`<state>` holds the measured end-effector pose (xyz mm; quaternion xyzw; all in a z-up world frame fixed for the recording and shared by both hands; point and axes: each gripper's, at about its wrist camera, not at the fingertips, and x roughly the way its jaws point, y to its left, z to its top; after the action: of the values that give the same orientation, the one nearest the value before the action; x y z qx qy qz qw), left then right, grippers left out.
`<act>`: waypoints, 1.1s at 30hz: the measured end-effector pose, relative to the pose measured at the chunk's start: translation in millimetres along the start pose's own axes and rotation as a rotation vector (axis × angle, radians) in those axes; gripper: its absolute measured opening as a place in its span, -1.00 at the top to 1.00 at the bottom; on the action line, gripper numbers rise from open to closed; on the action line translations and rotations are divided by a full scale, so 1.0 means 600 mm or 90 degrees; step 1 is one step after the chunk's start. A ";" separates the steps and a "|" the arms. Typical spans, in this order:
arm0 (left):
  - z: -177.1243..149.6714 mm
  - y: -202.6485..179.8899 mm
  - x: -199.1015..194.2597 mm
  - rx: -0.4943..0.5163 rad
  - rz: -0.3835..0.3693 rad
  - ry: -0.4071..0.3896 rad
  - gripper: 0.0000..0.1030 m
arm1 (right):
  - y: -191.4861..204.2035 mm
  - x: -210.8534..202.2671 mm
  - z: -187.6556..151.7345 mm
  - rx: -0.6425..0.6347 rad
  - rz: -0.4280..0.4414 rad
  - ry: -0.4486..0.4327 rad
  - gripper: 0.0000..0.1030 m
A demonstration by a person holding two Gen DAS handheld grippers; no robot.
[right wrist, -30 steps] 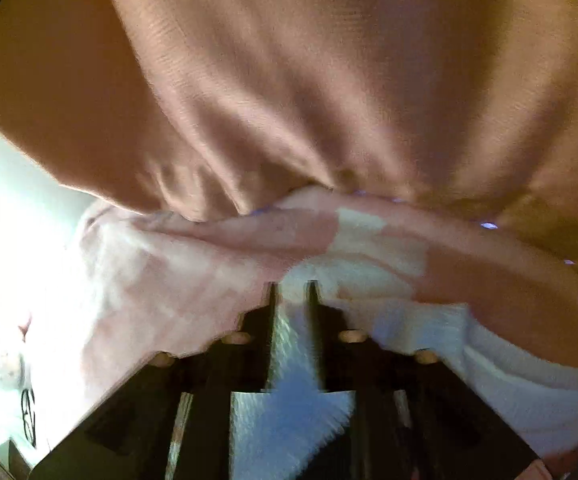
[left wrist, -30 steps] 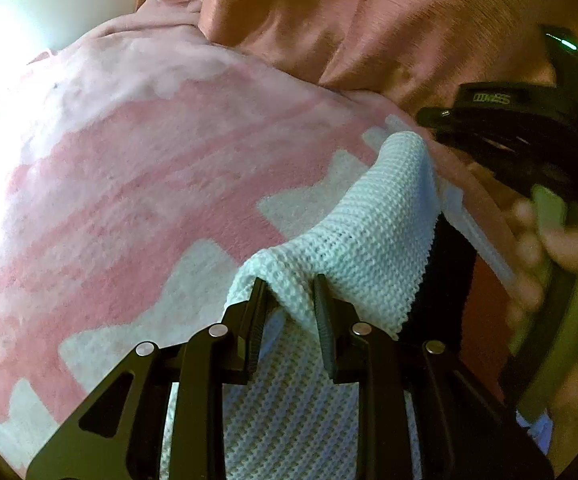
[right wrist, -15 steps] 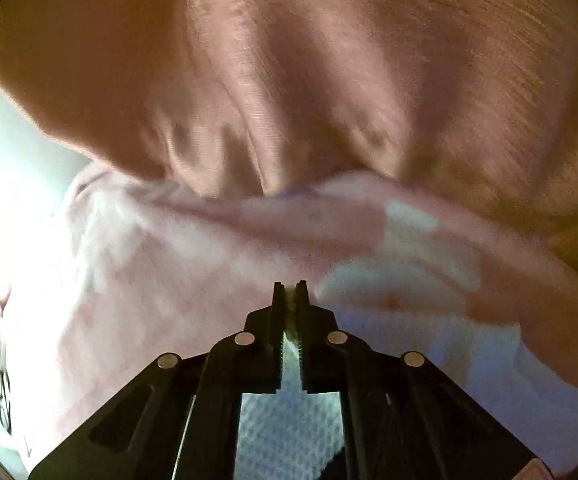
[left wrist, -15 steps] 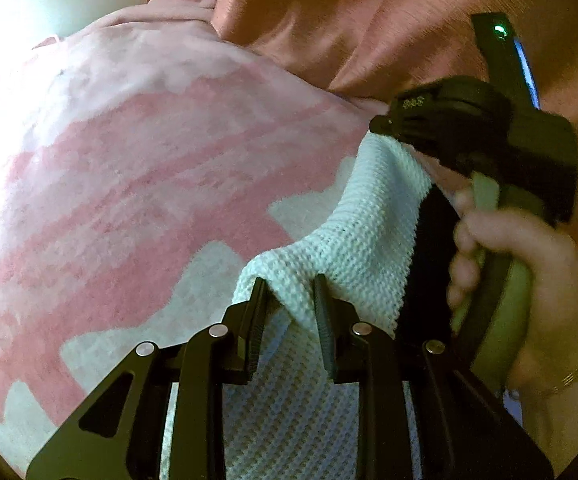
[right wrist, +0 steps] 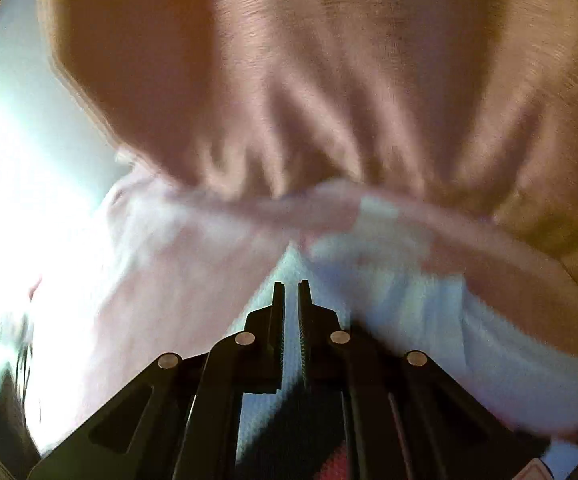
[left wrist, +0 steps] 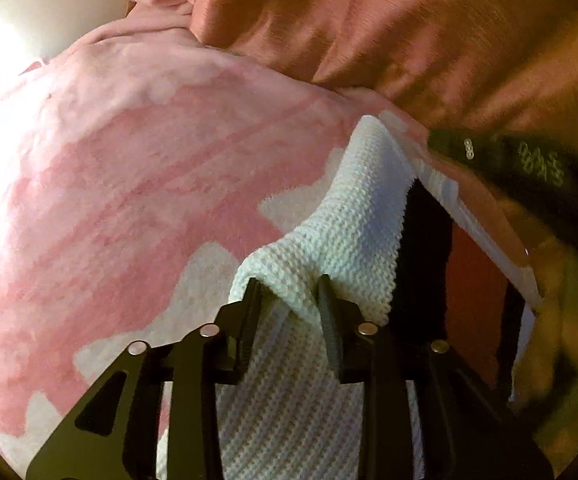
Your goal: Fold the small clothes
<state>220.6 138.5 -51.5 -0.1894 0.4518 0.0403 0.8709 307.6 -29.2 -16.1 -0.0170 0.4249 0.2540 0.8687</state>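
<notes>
A white waffle-knit garment [left wrist: 353,224] with a black and red part [left wrist: 429,264] lies on a pink and white blanket [left wrist: 129,184]. My left gripper [left wrist: 291,300] is shut on a bunched fold of the garment's near edge. My right gripper [right wrist: 291,304] has its jaws nearly together over the white knit [right wrist: 289,268], which shows in the narrow gap, and the view is blurred. The right gripper's black body [left wrist: 529,168] and the hand holding it show at the right of the left wrist view.
A brownish-orange cushion or cover [left wrist: 409,32] rises behind the blanket and fills the top of the right wrist view [right wrist: 329,80]. A bright white surface [right wrist: 17,140] lies at the left. The blanket's white patches [right wrist: 389,240] lie beyond the right gripper.
My right gripper closed on the garment half a second ago and has since moved back and to the right. My left gripper has stayed shut on the same fold.
</notes>
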 end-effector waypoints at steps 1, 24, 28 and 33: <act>-0.003 -0.003 -0.008 0.009 0.004 -0.002 0.34 | 0.002 0.000 -0.020 -0.004 0.011 0.024 0.86; -0.030 -0.005 -0.032 0.120 0.004 0.004 -0.06 | -0.085 -0.148 -0.148 0.141 -0.111 -0.042 0.94; -0.051 -0.036 -0.048 0.168 -0.002 -0.020 -0.19 | -0.196 -0.242 -0.251 0.209 -0.285 -0.028 0.78; -0.084 -0.076 -0.047 0.229 0.002 -0.026 -0.20 | -0.281 -0.289 -0.349 0.335 -0.256 -0.023 0.35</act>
<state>176.3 80.9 -41.6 -0.0292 0.4342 -0.0361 0.8996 143.0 -301.5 -51.7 0.1288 0.4486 -0.0405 0.8835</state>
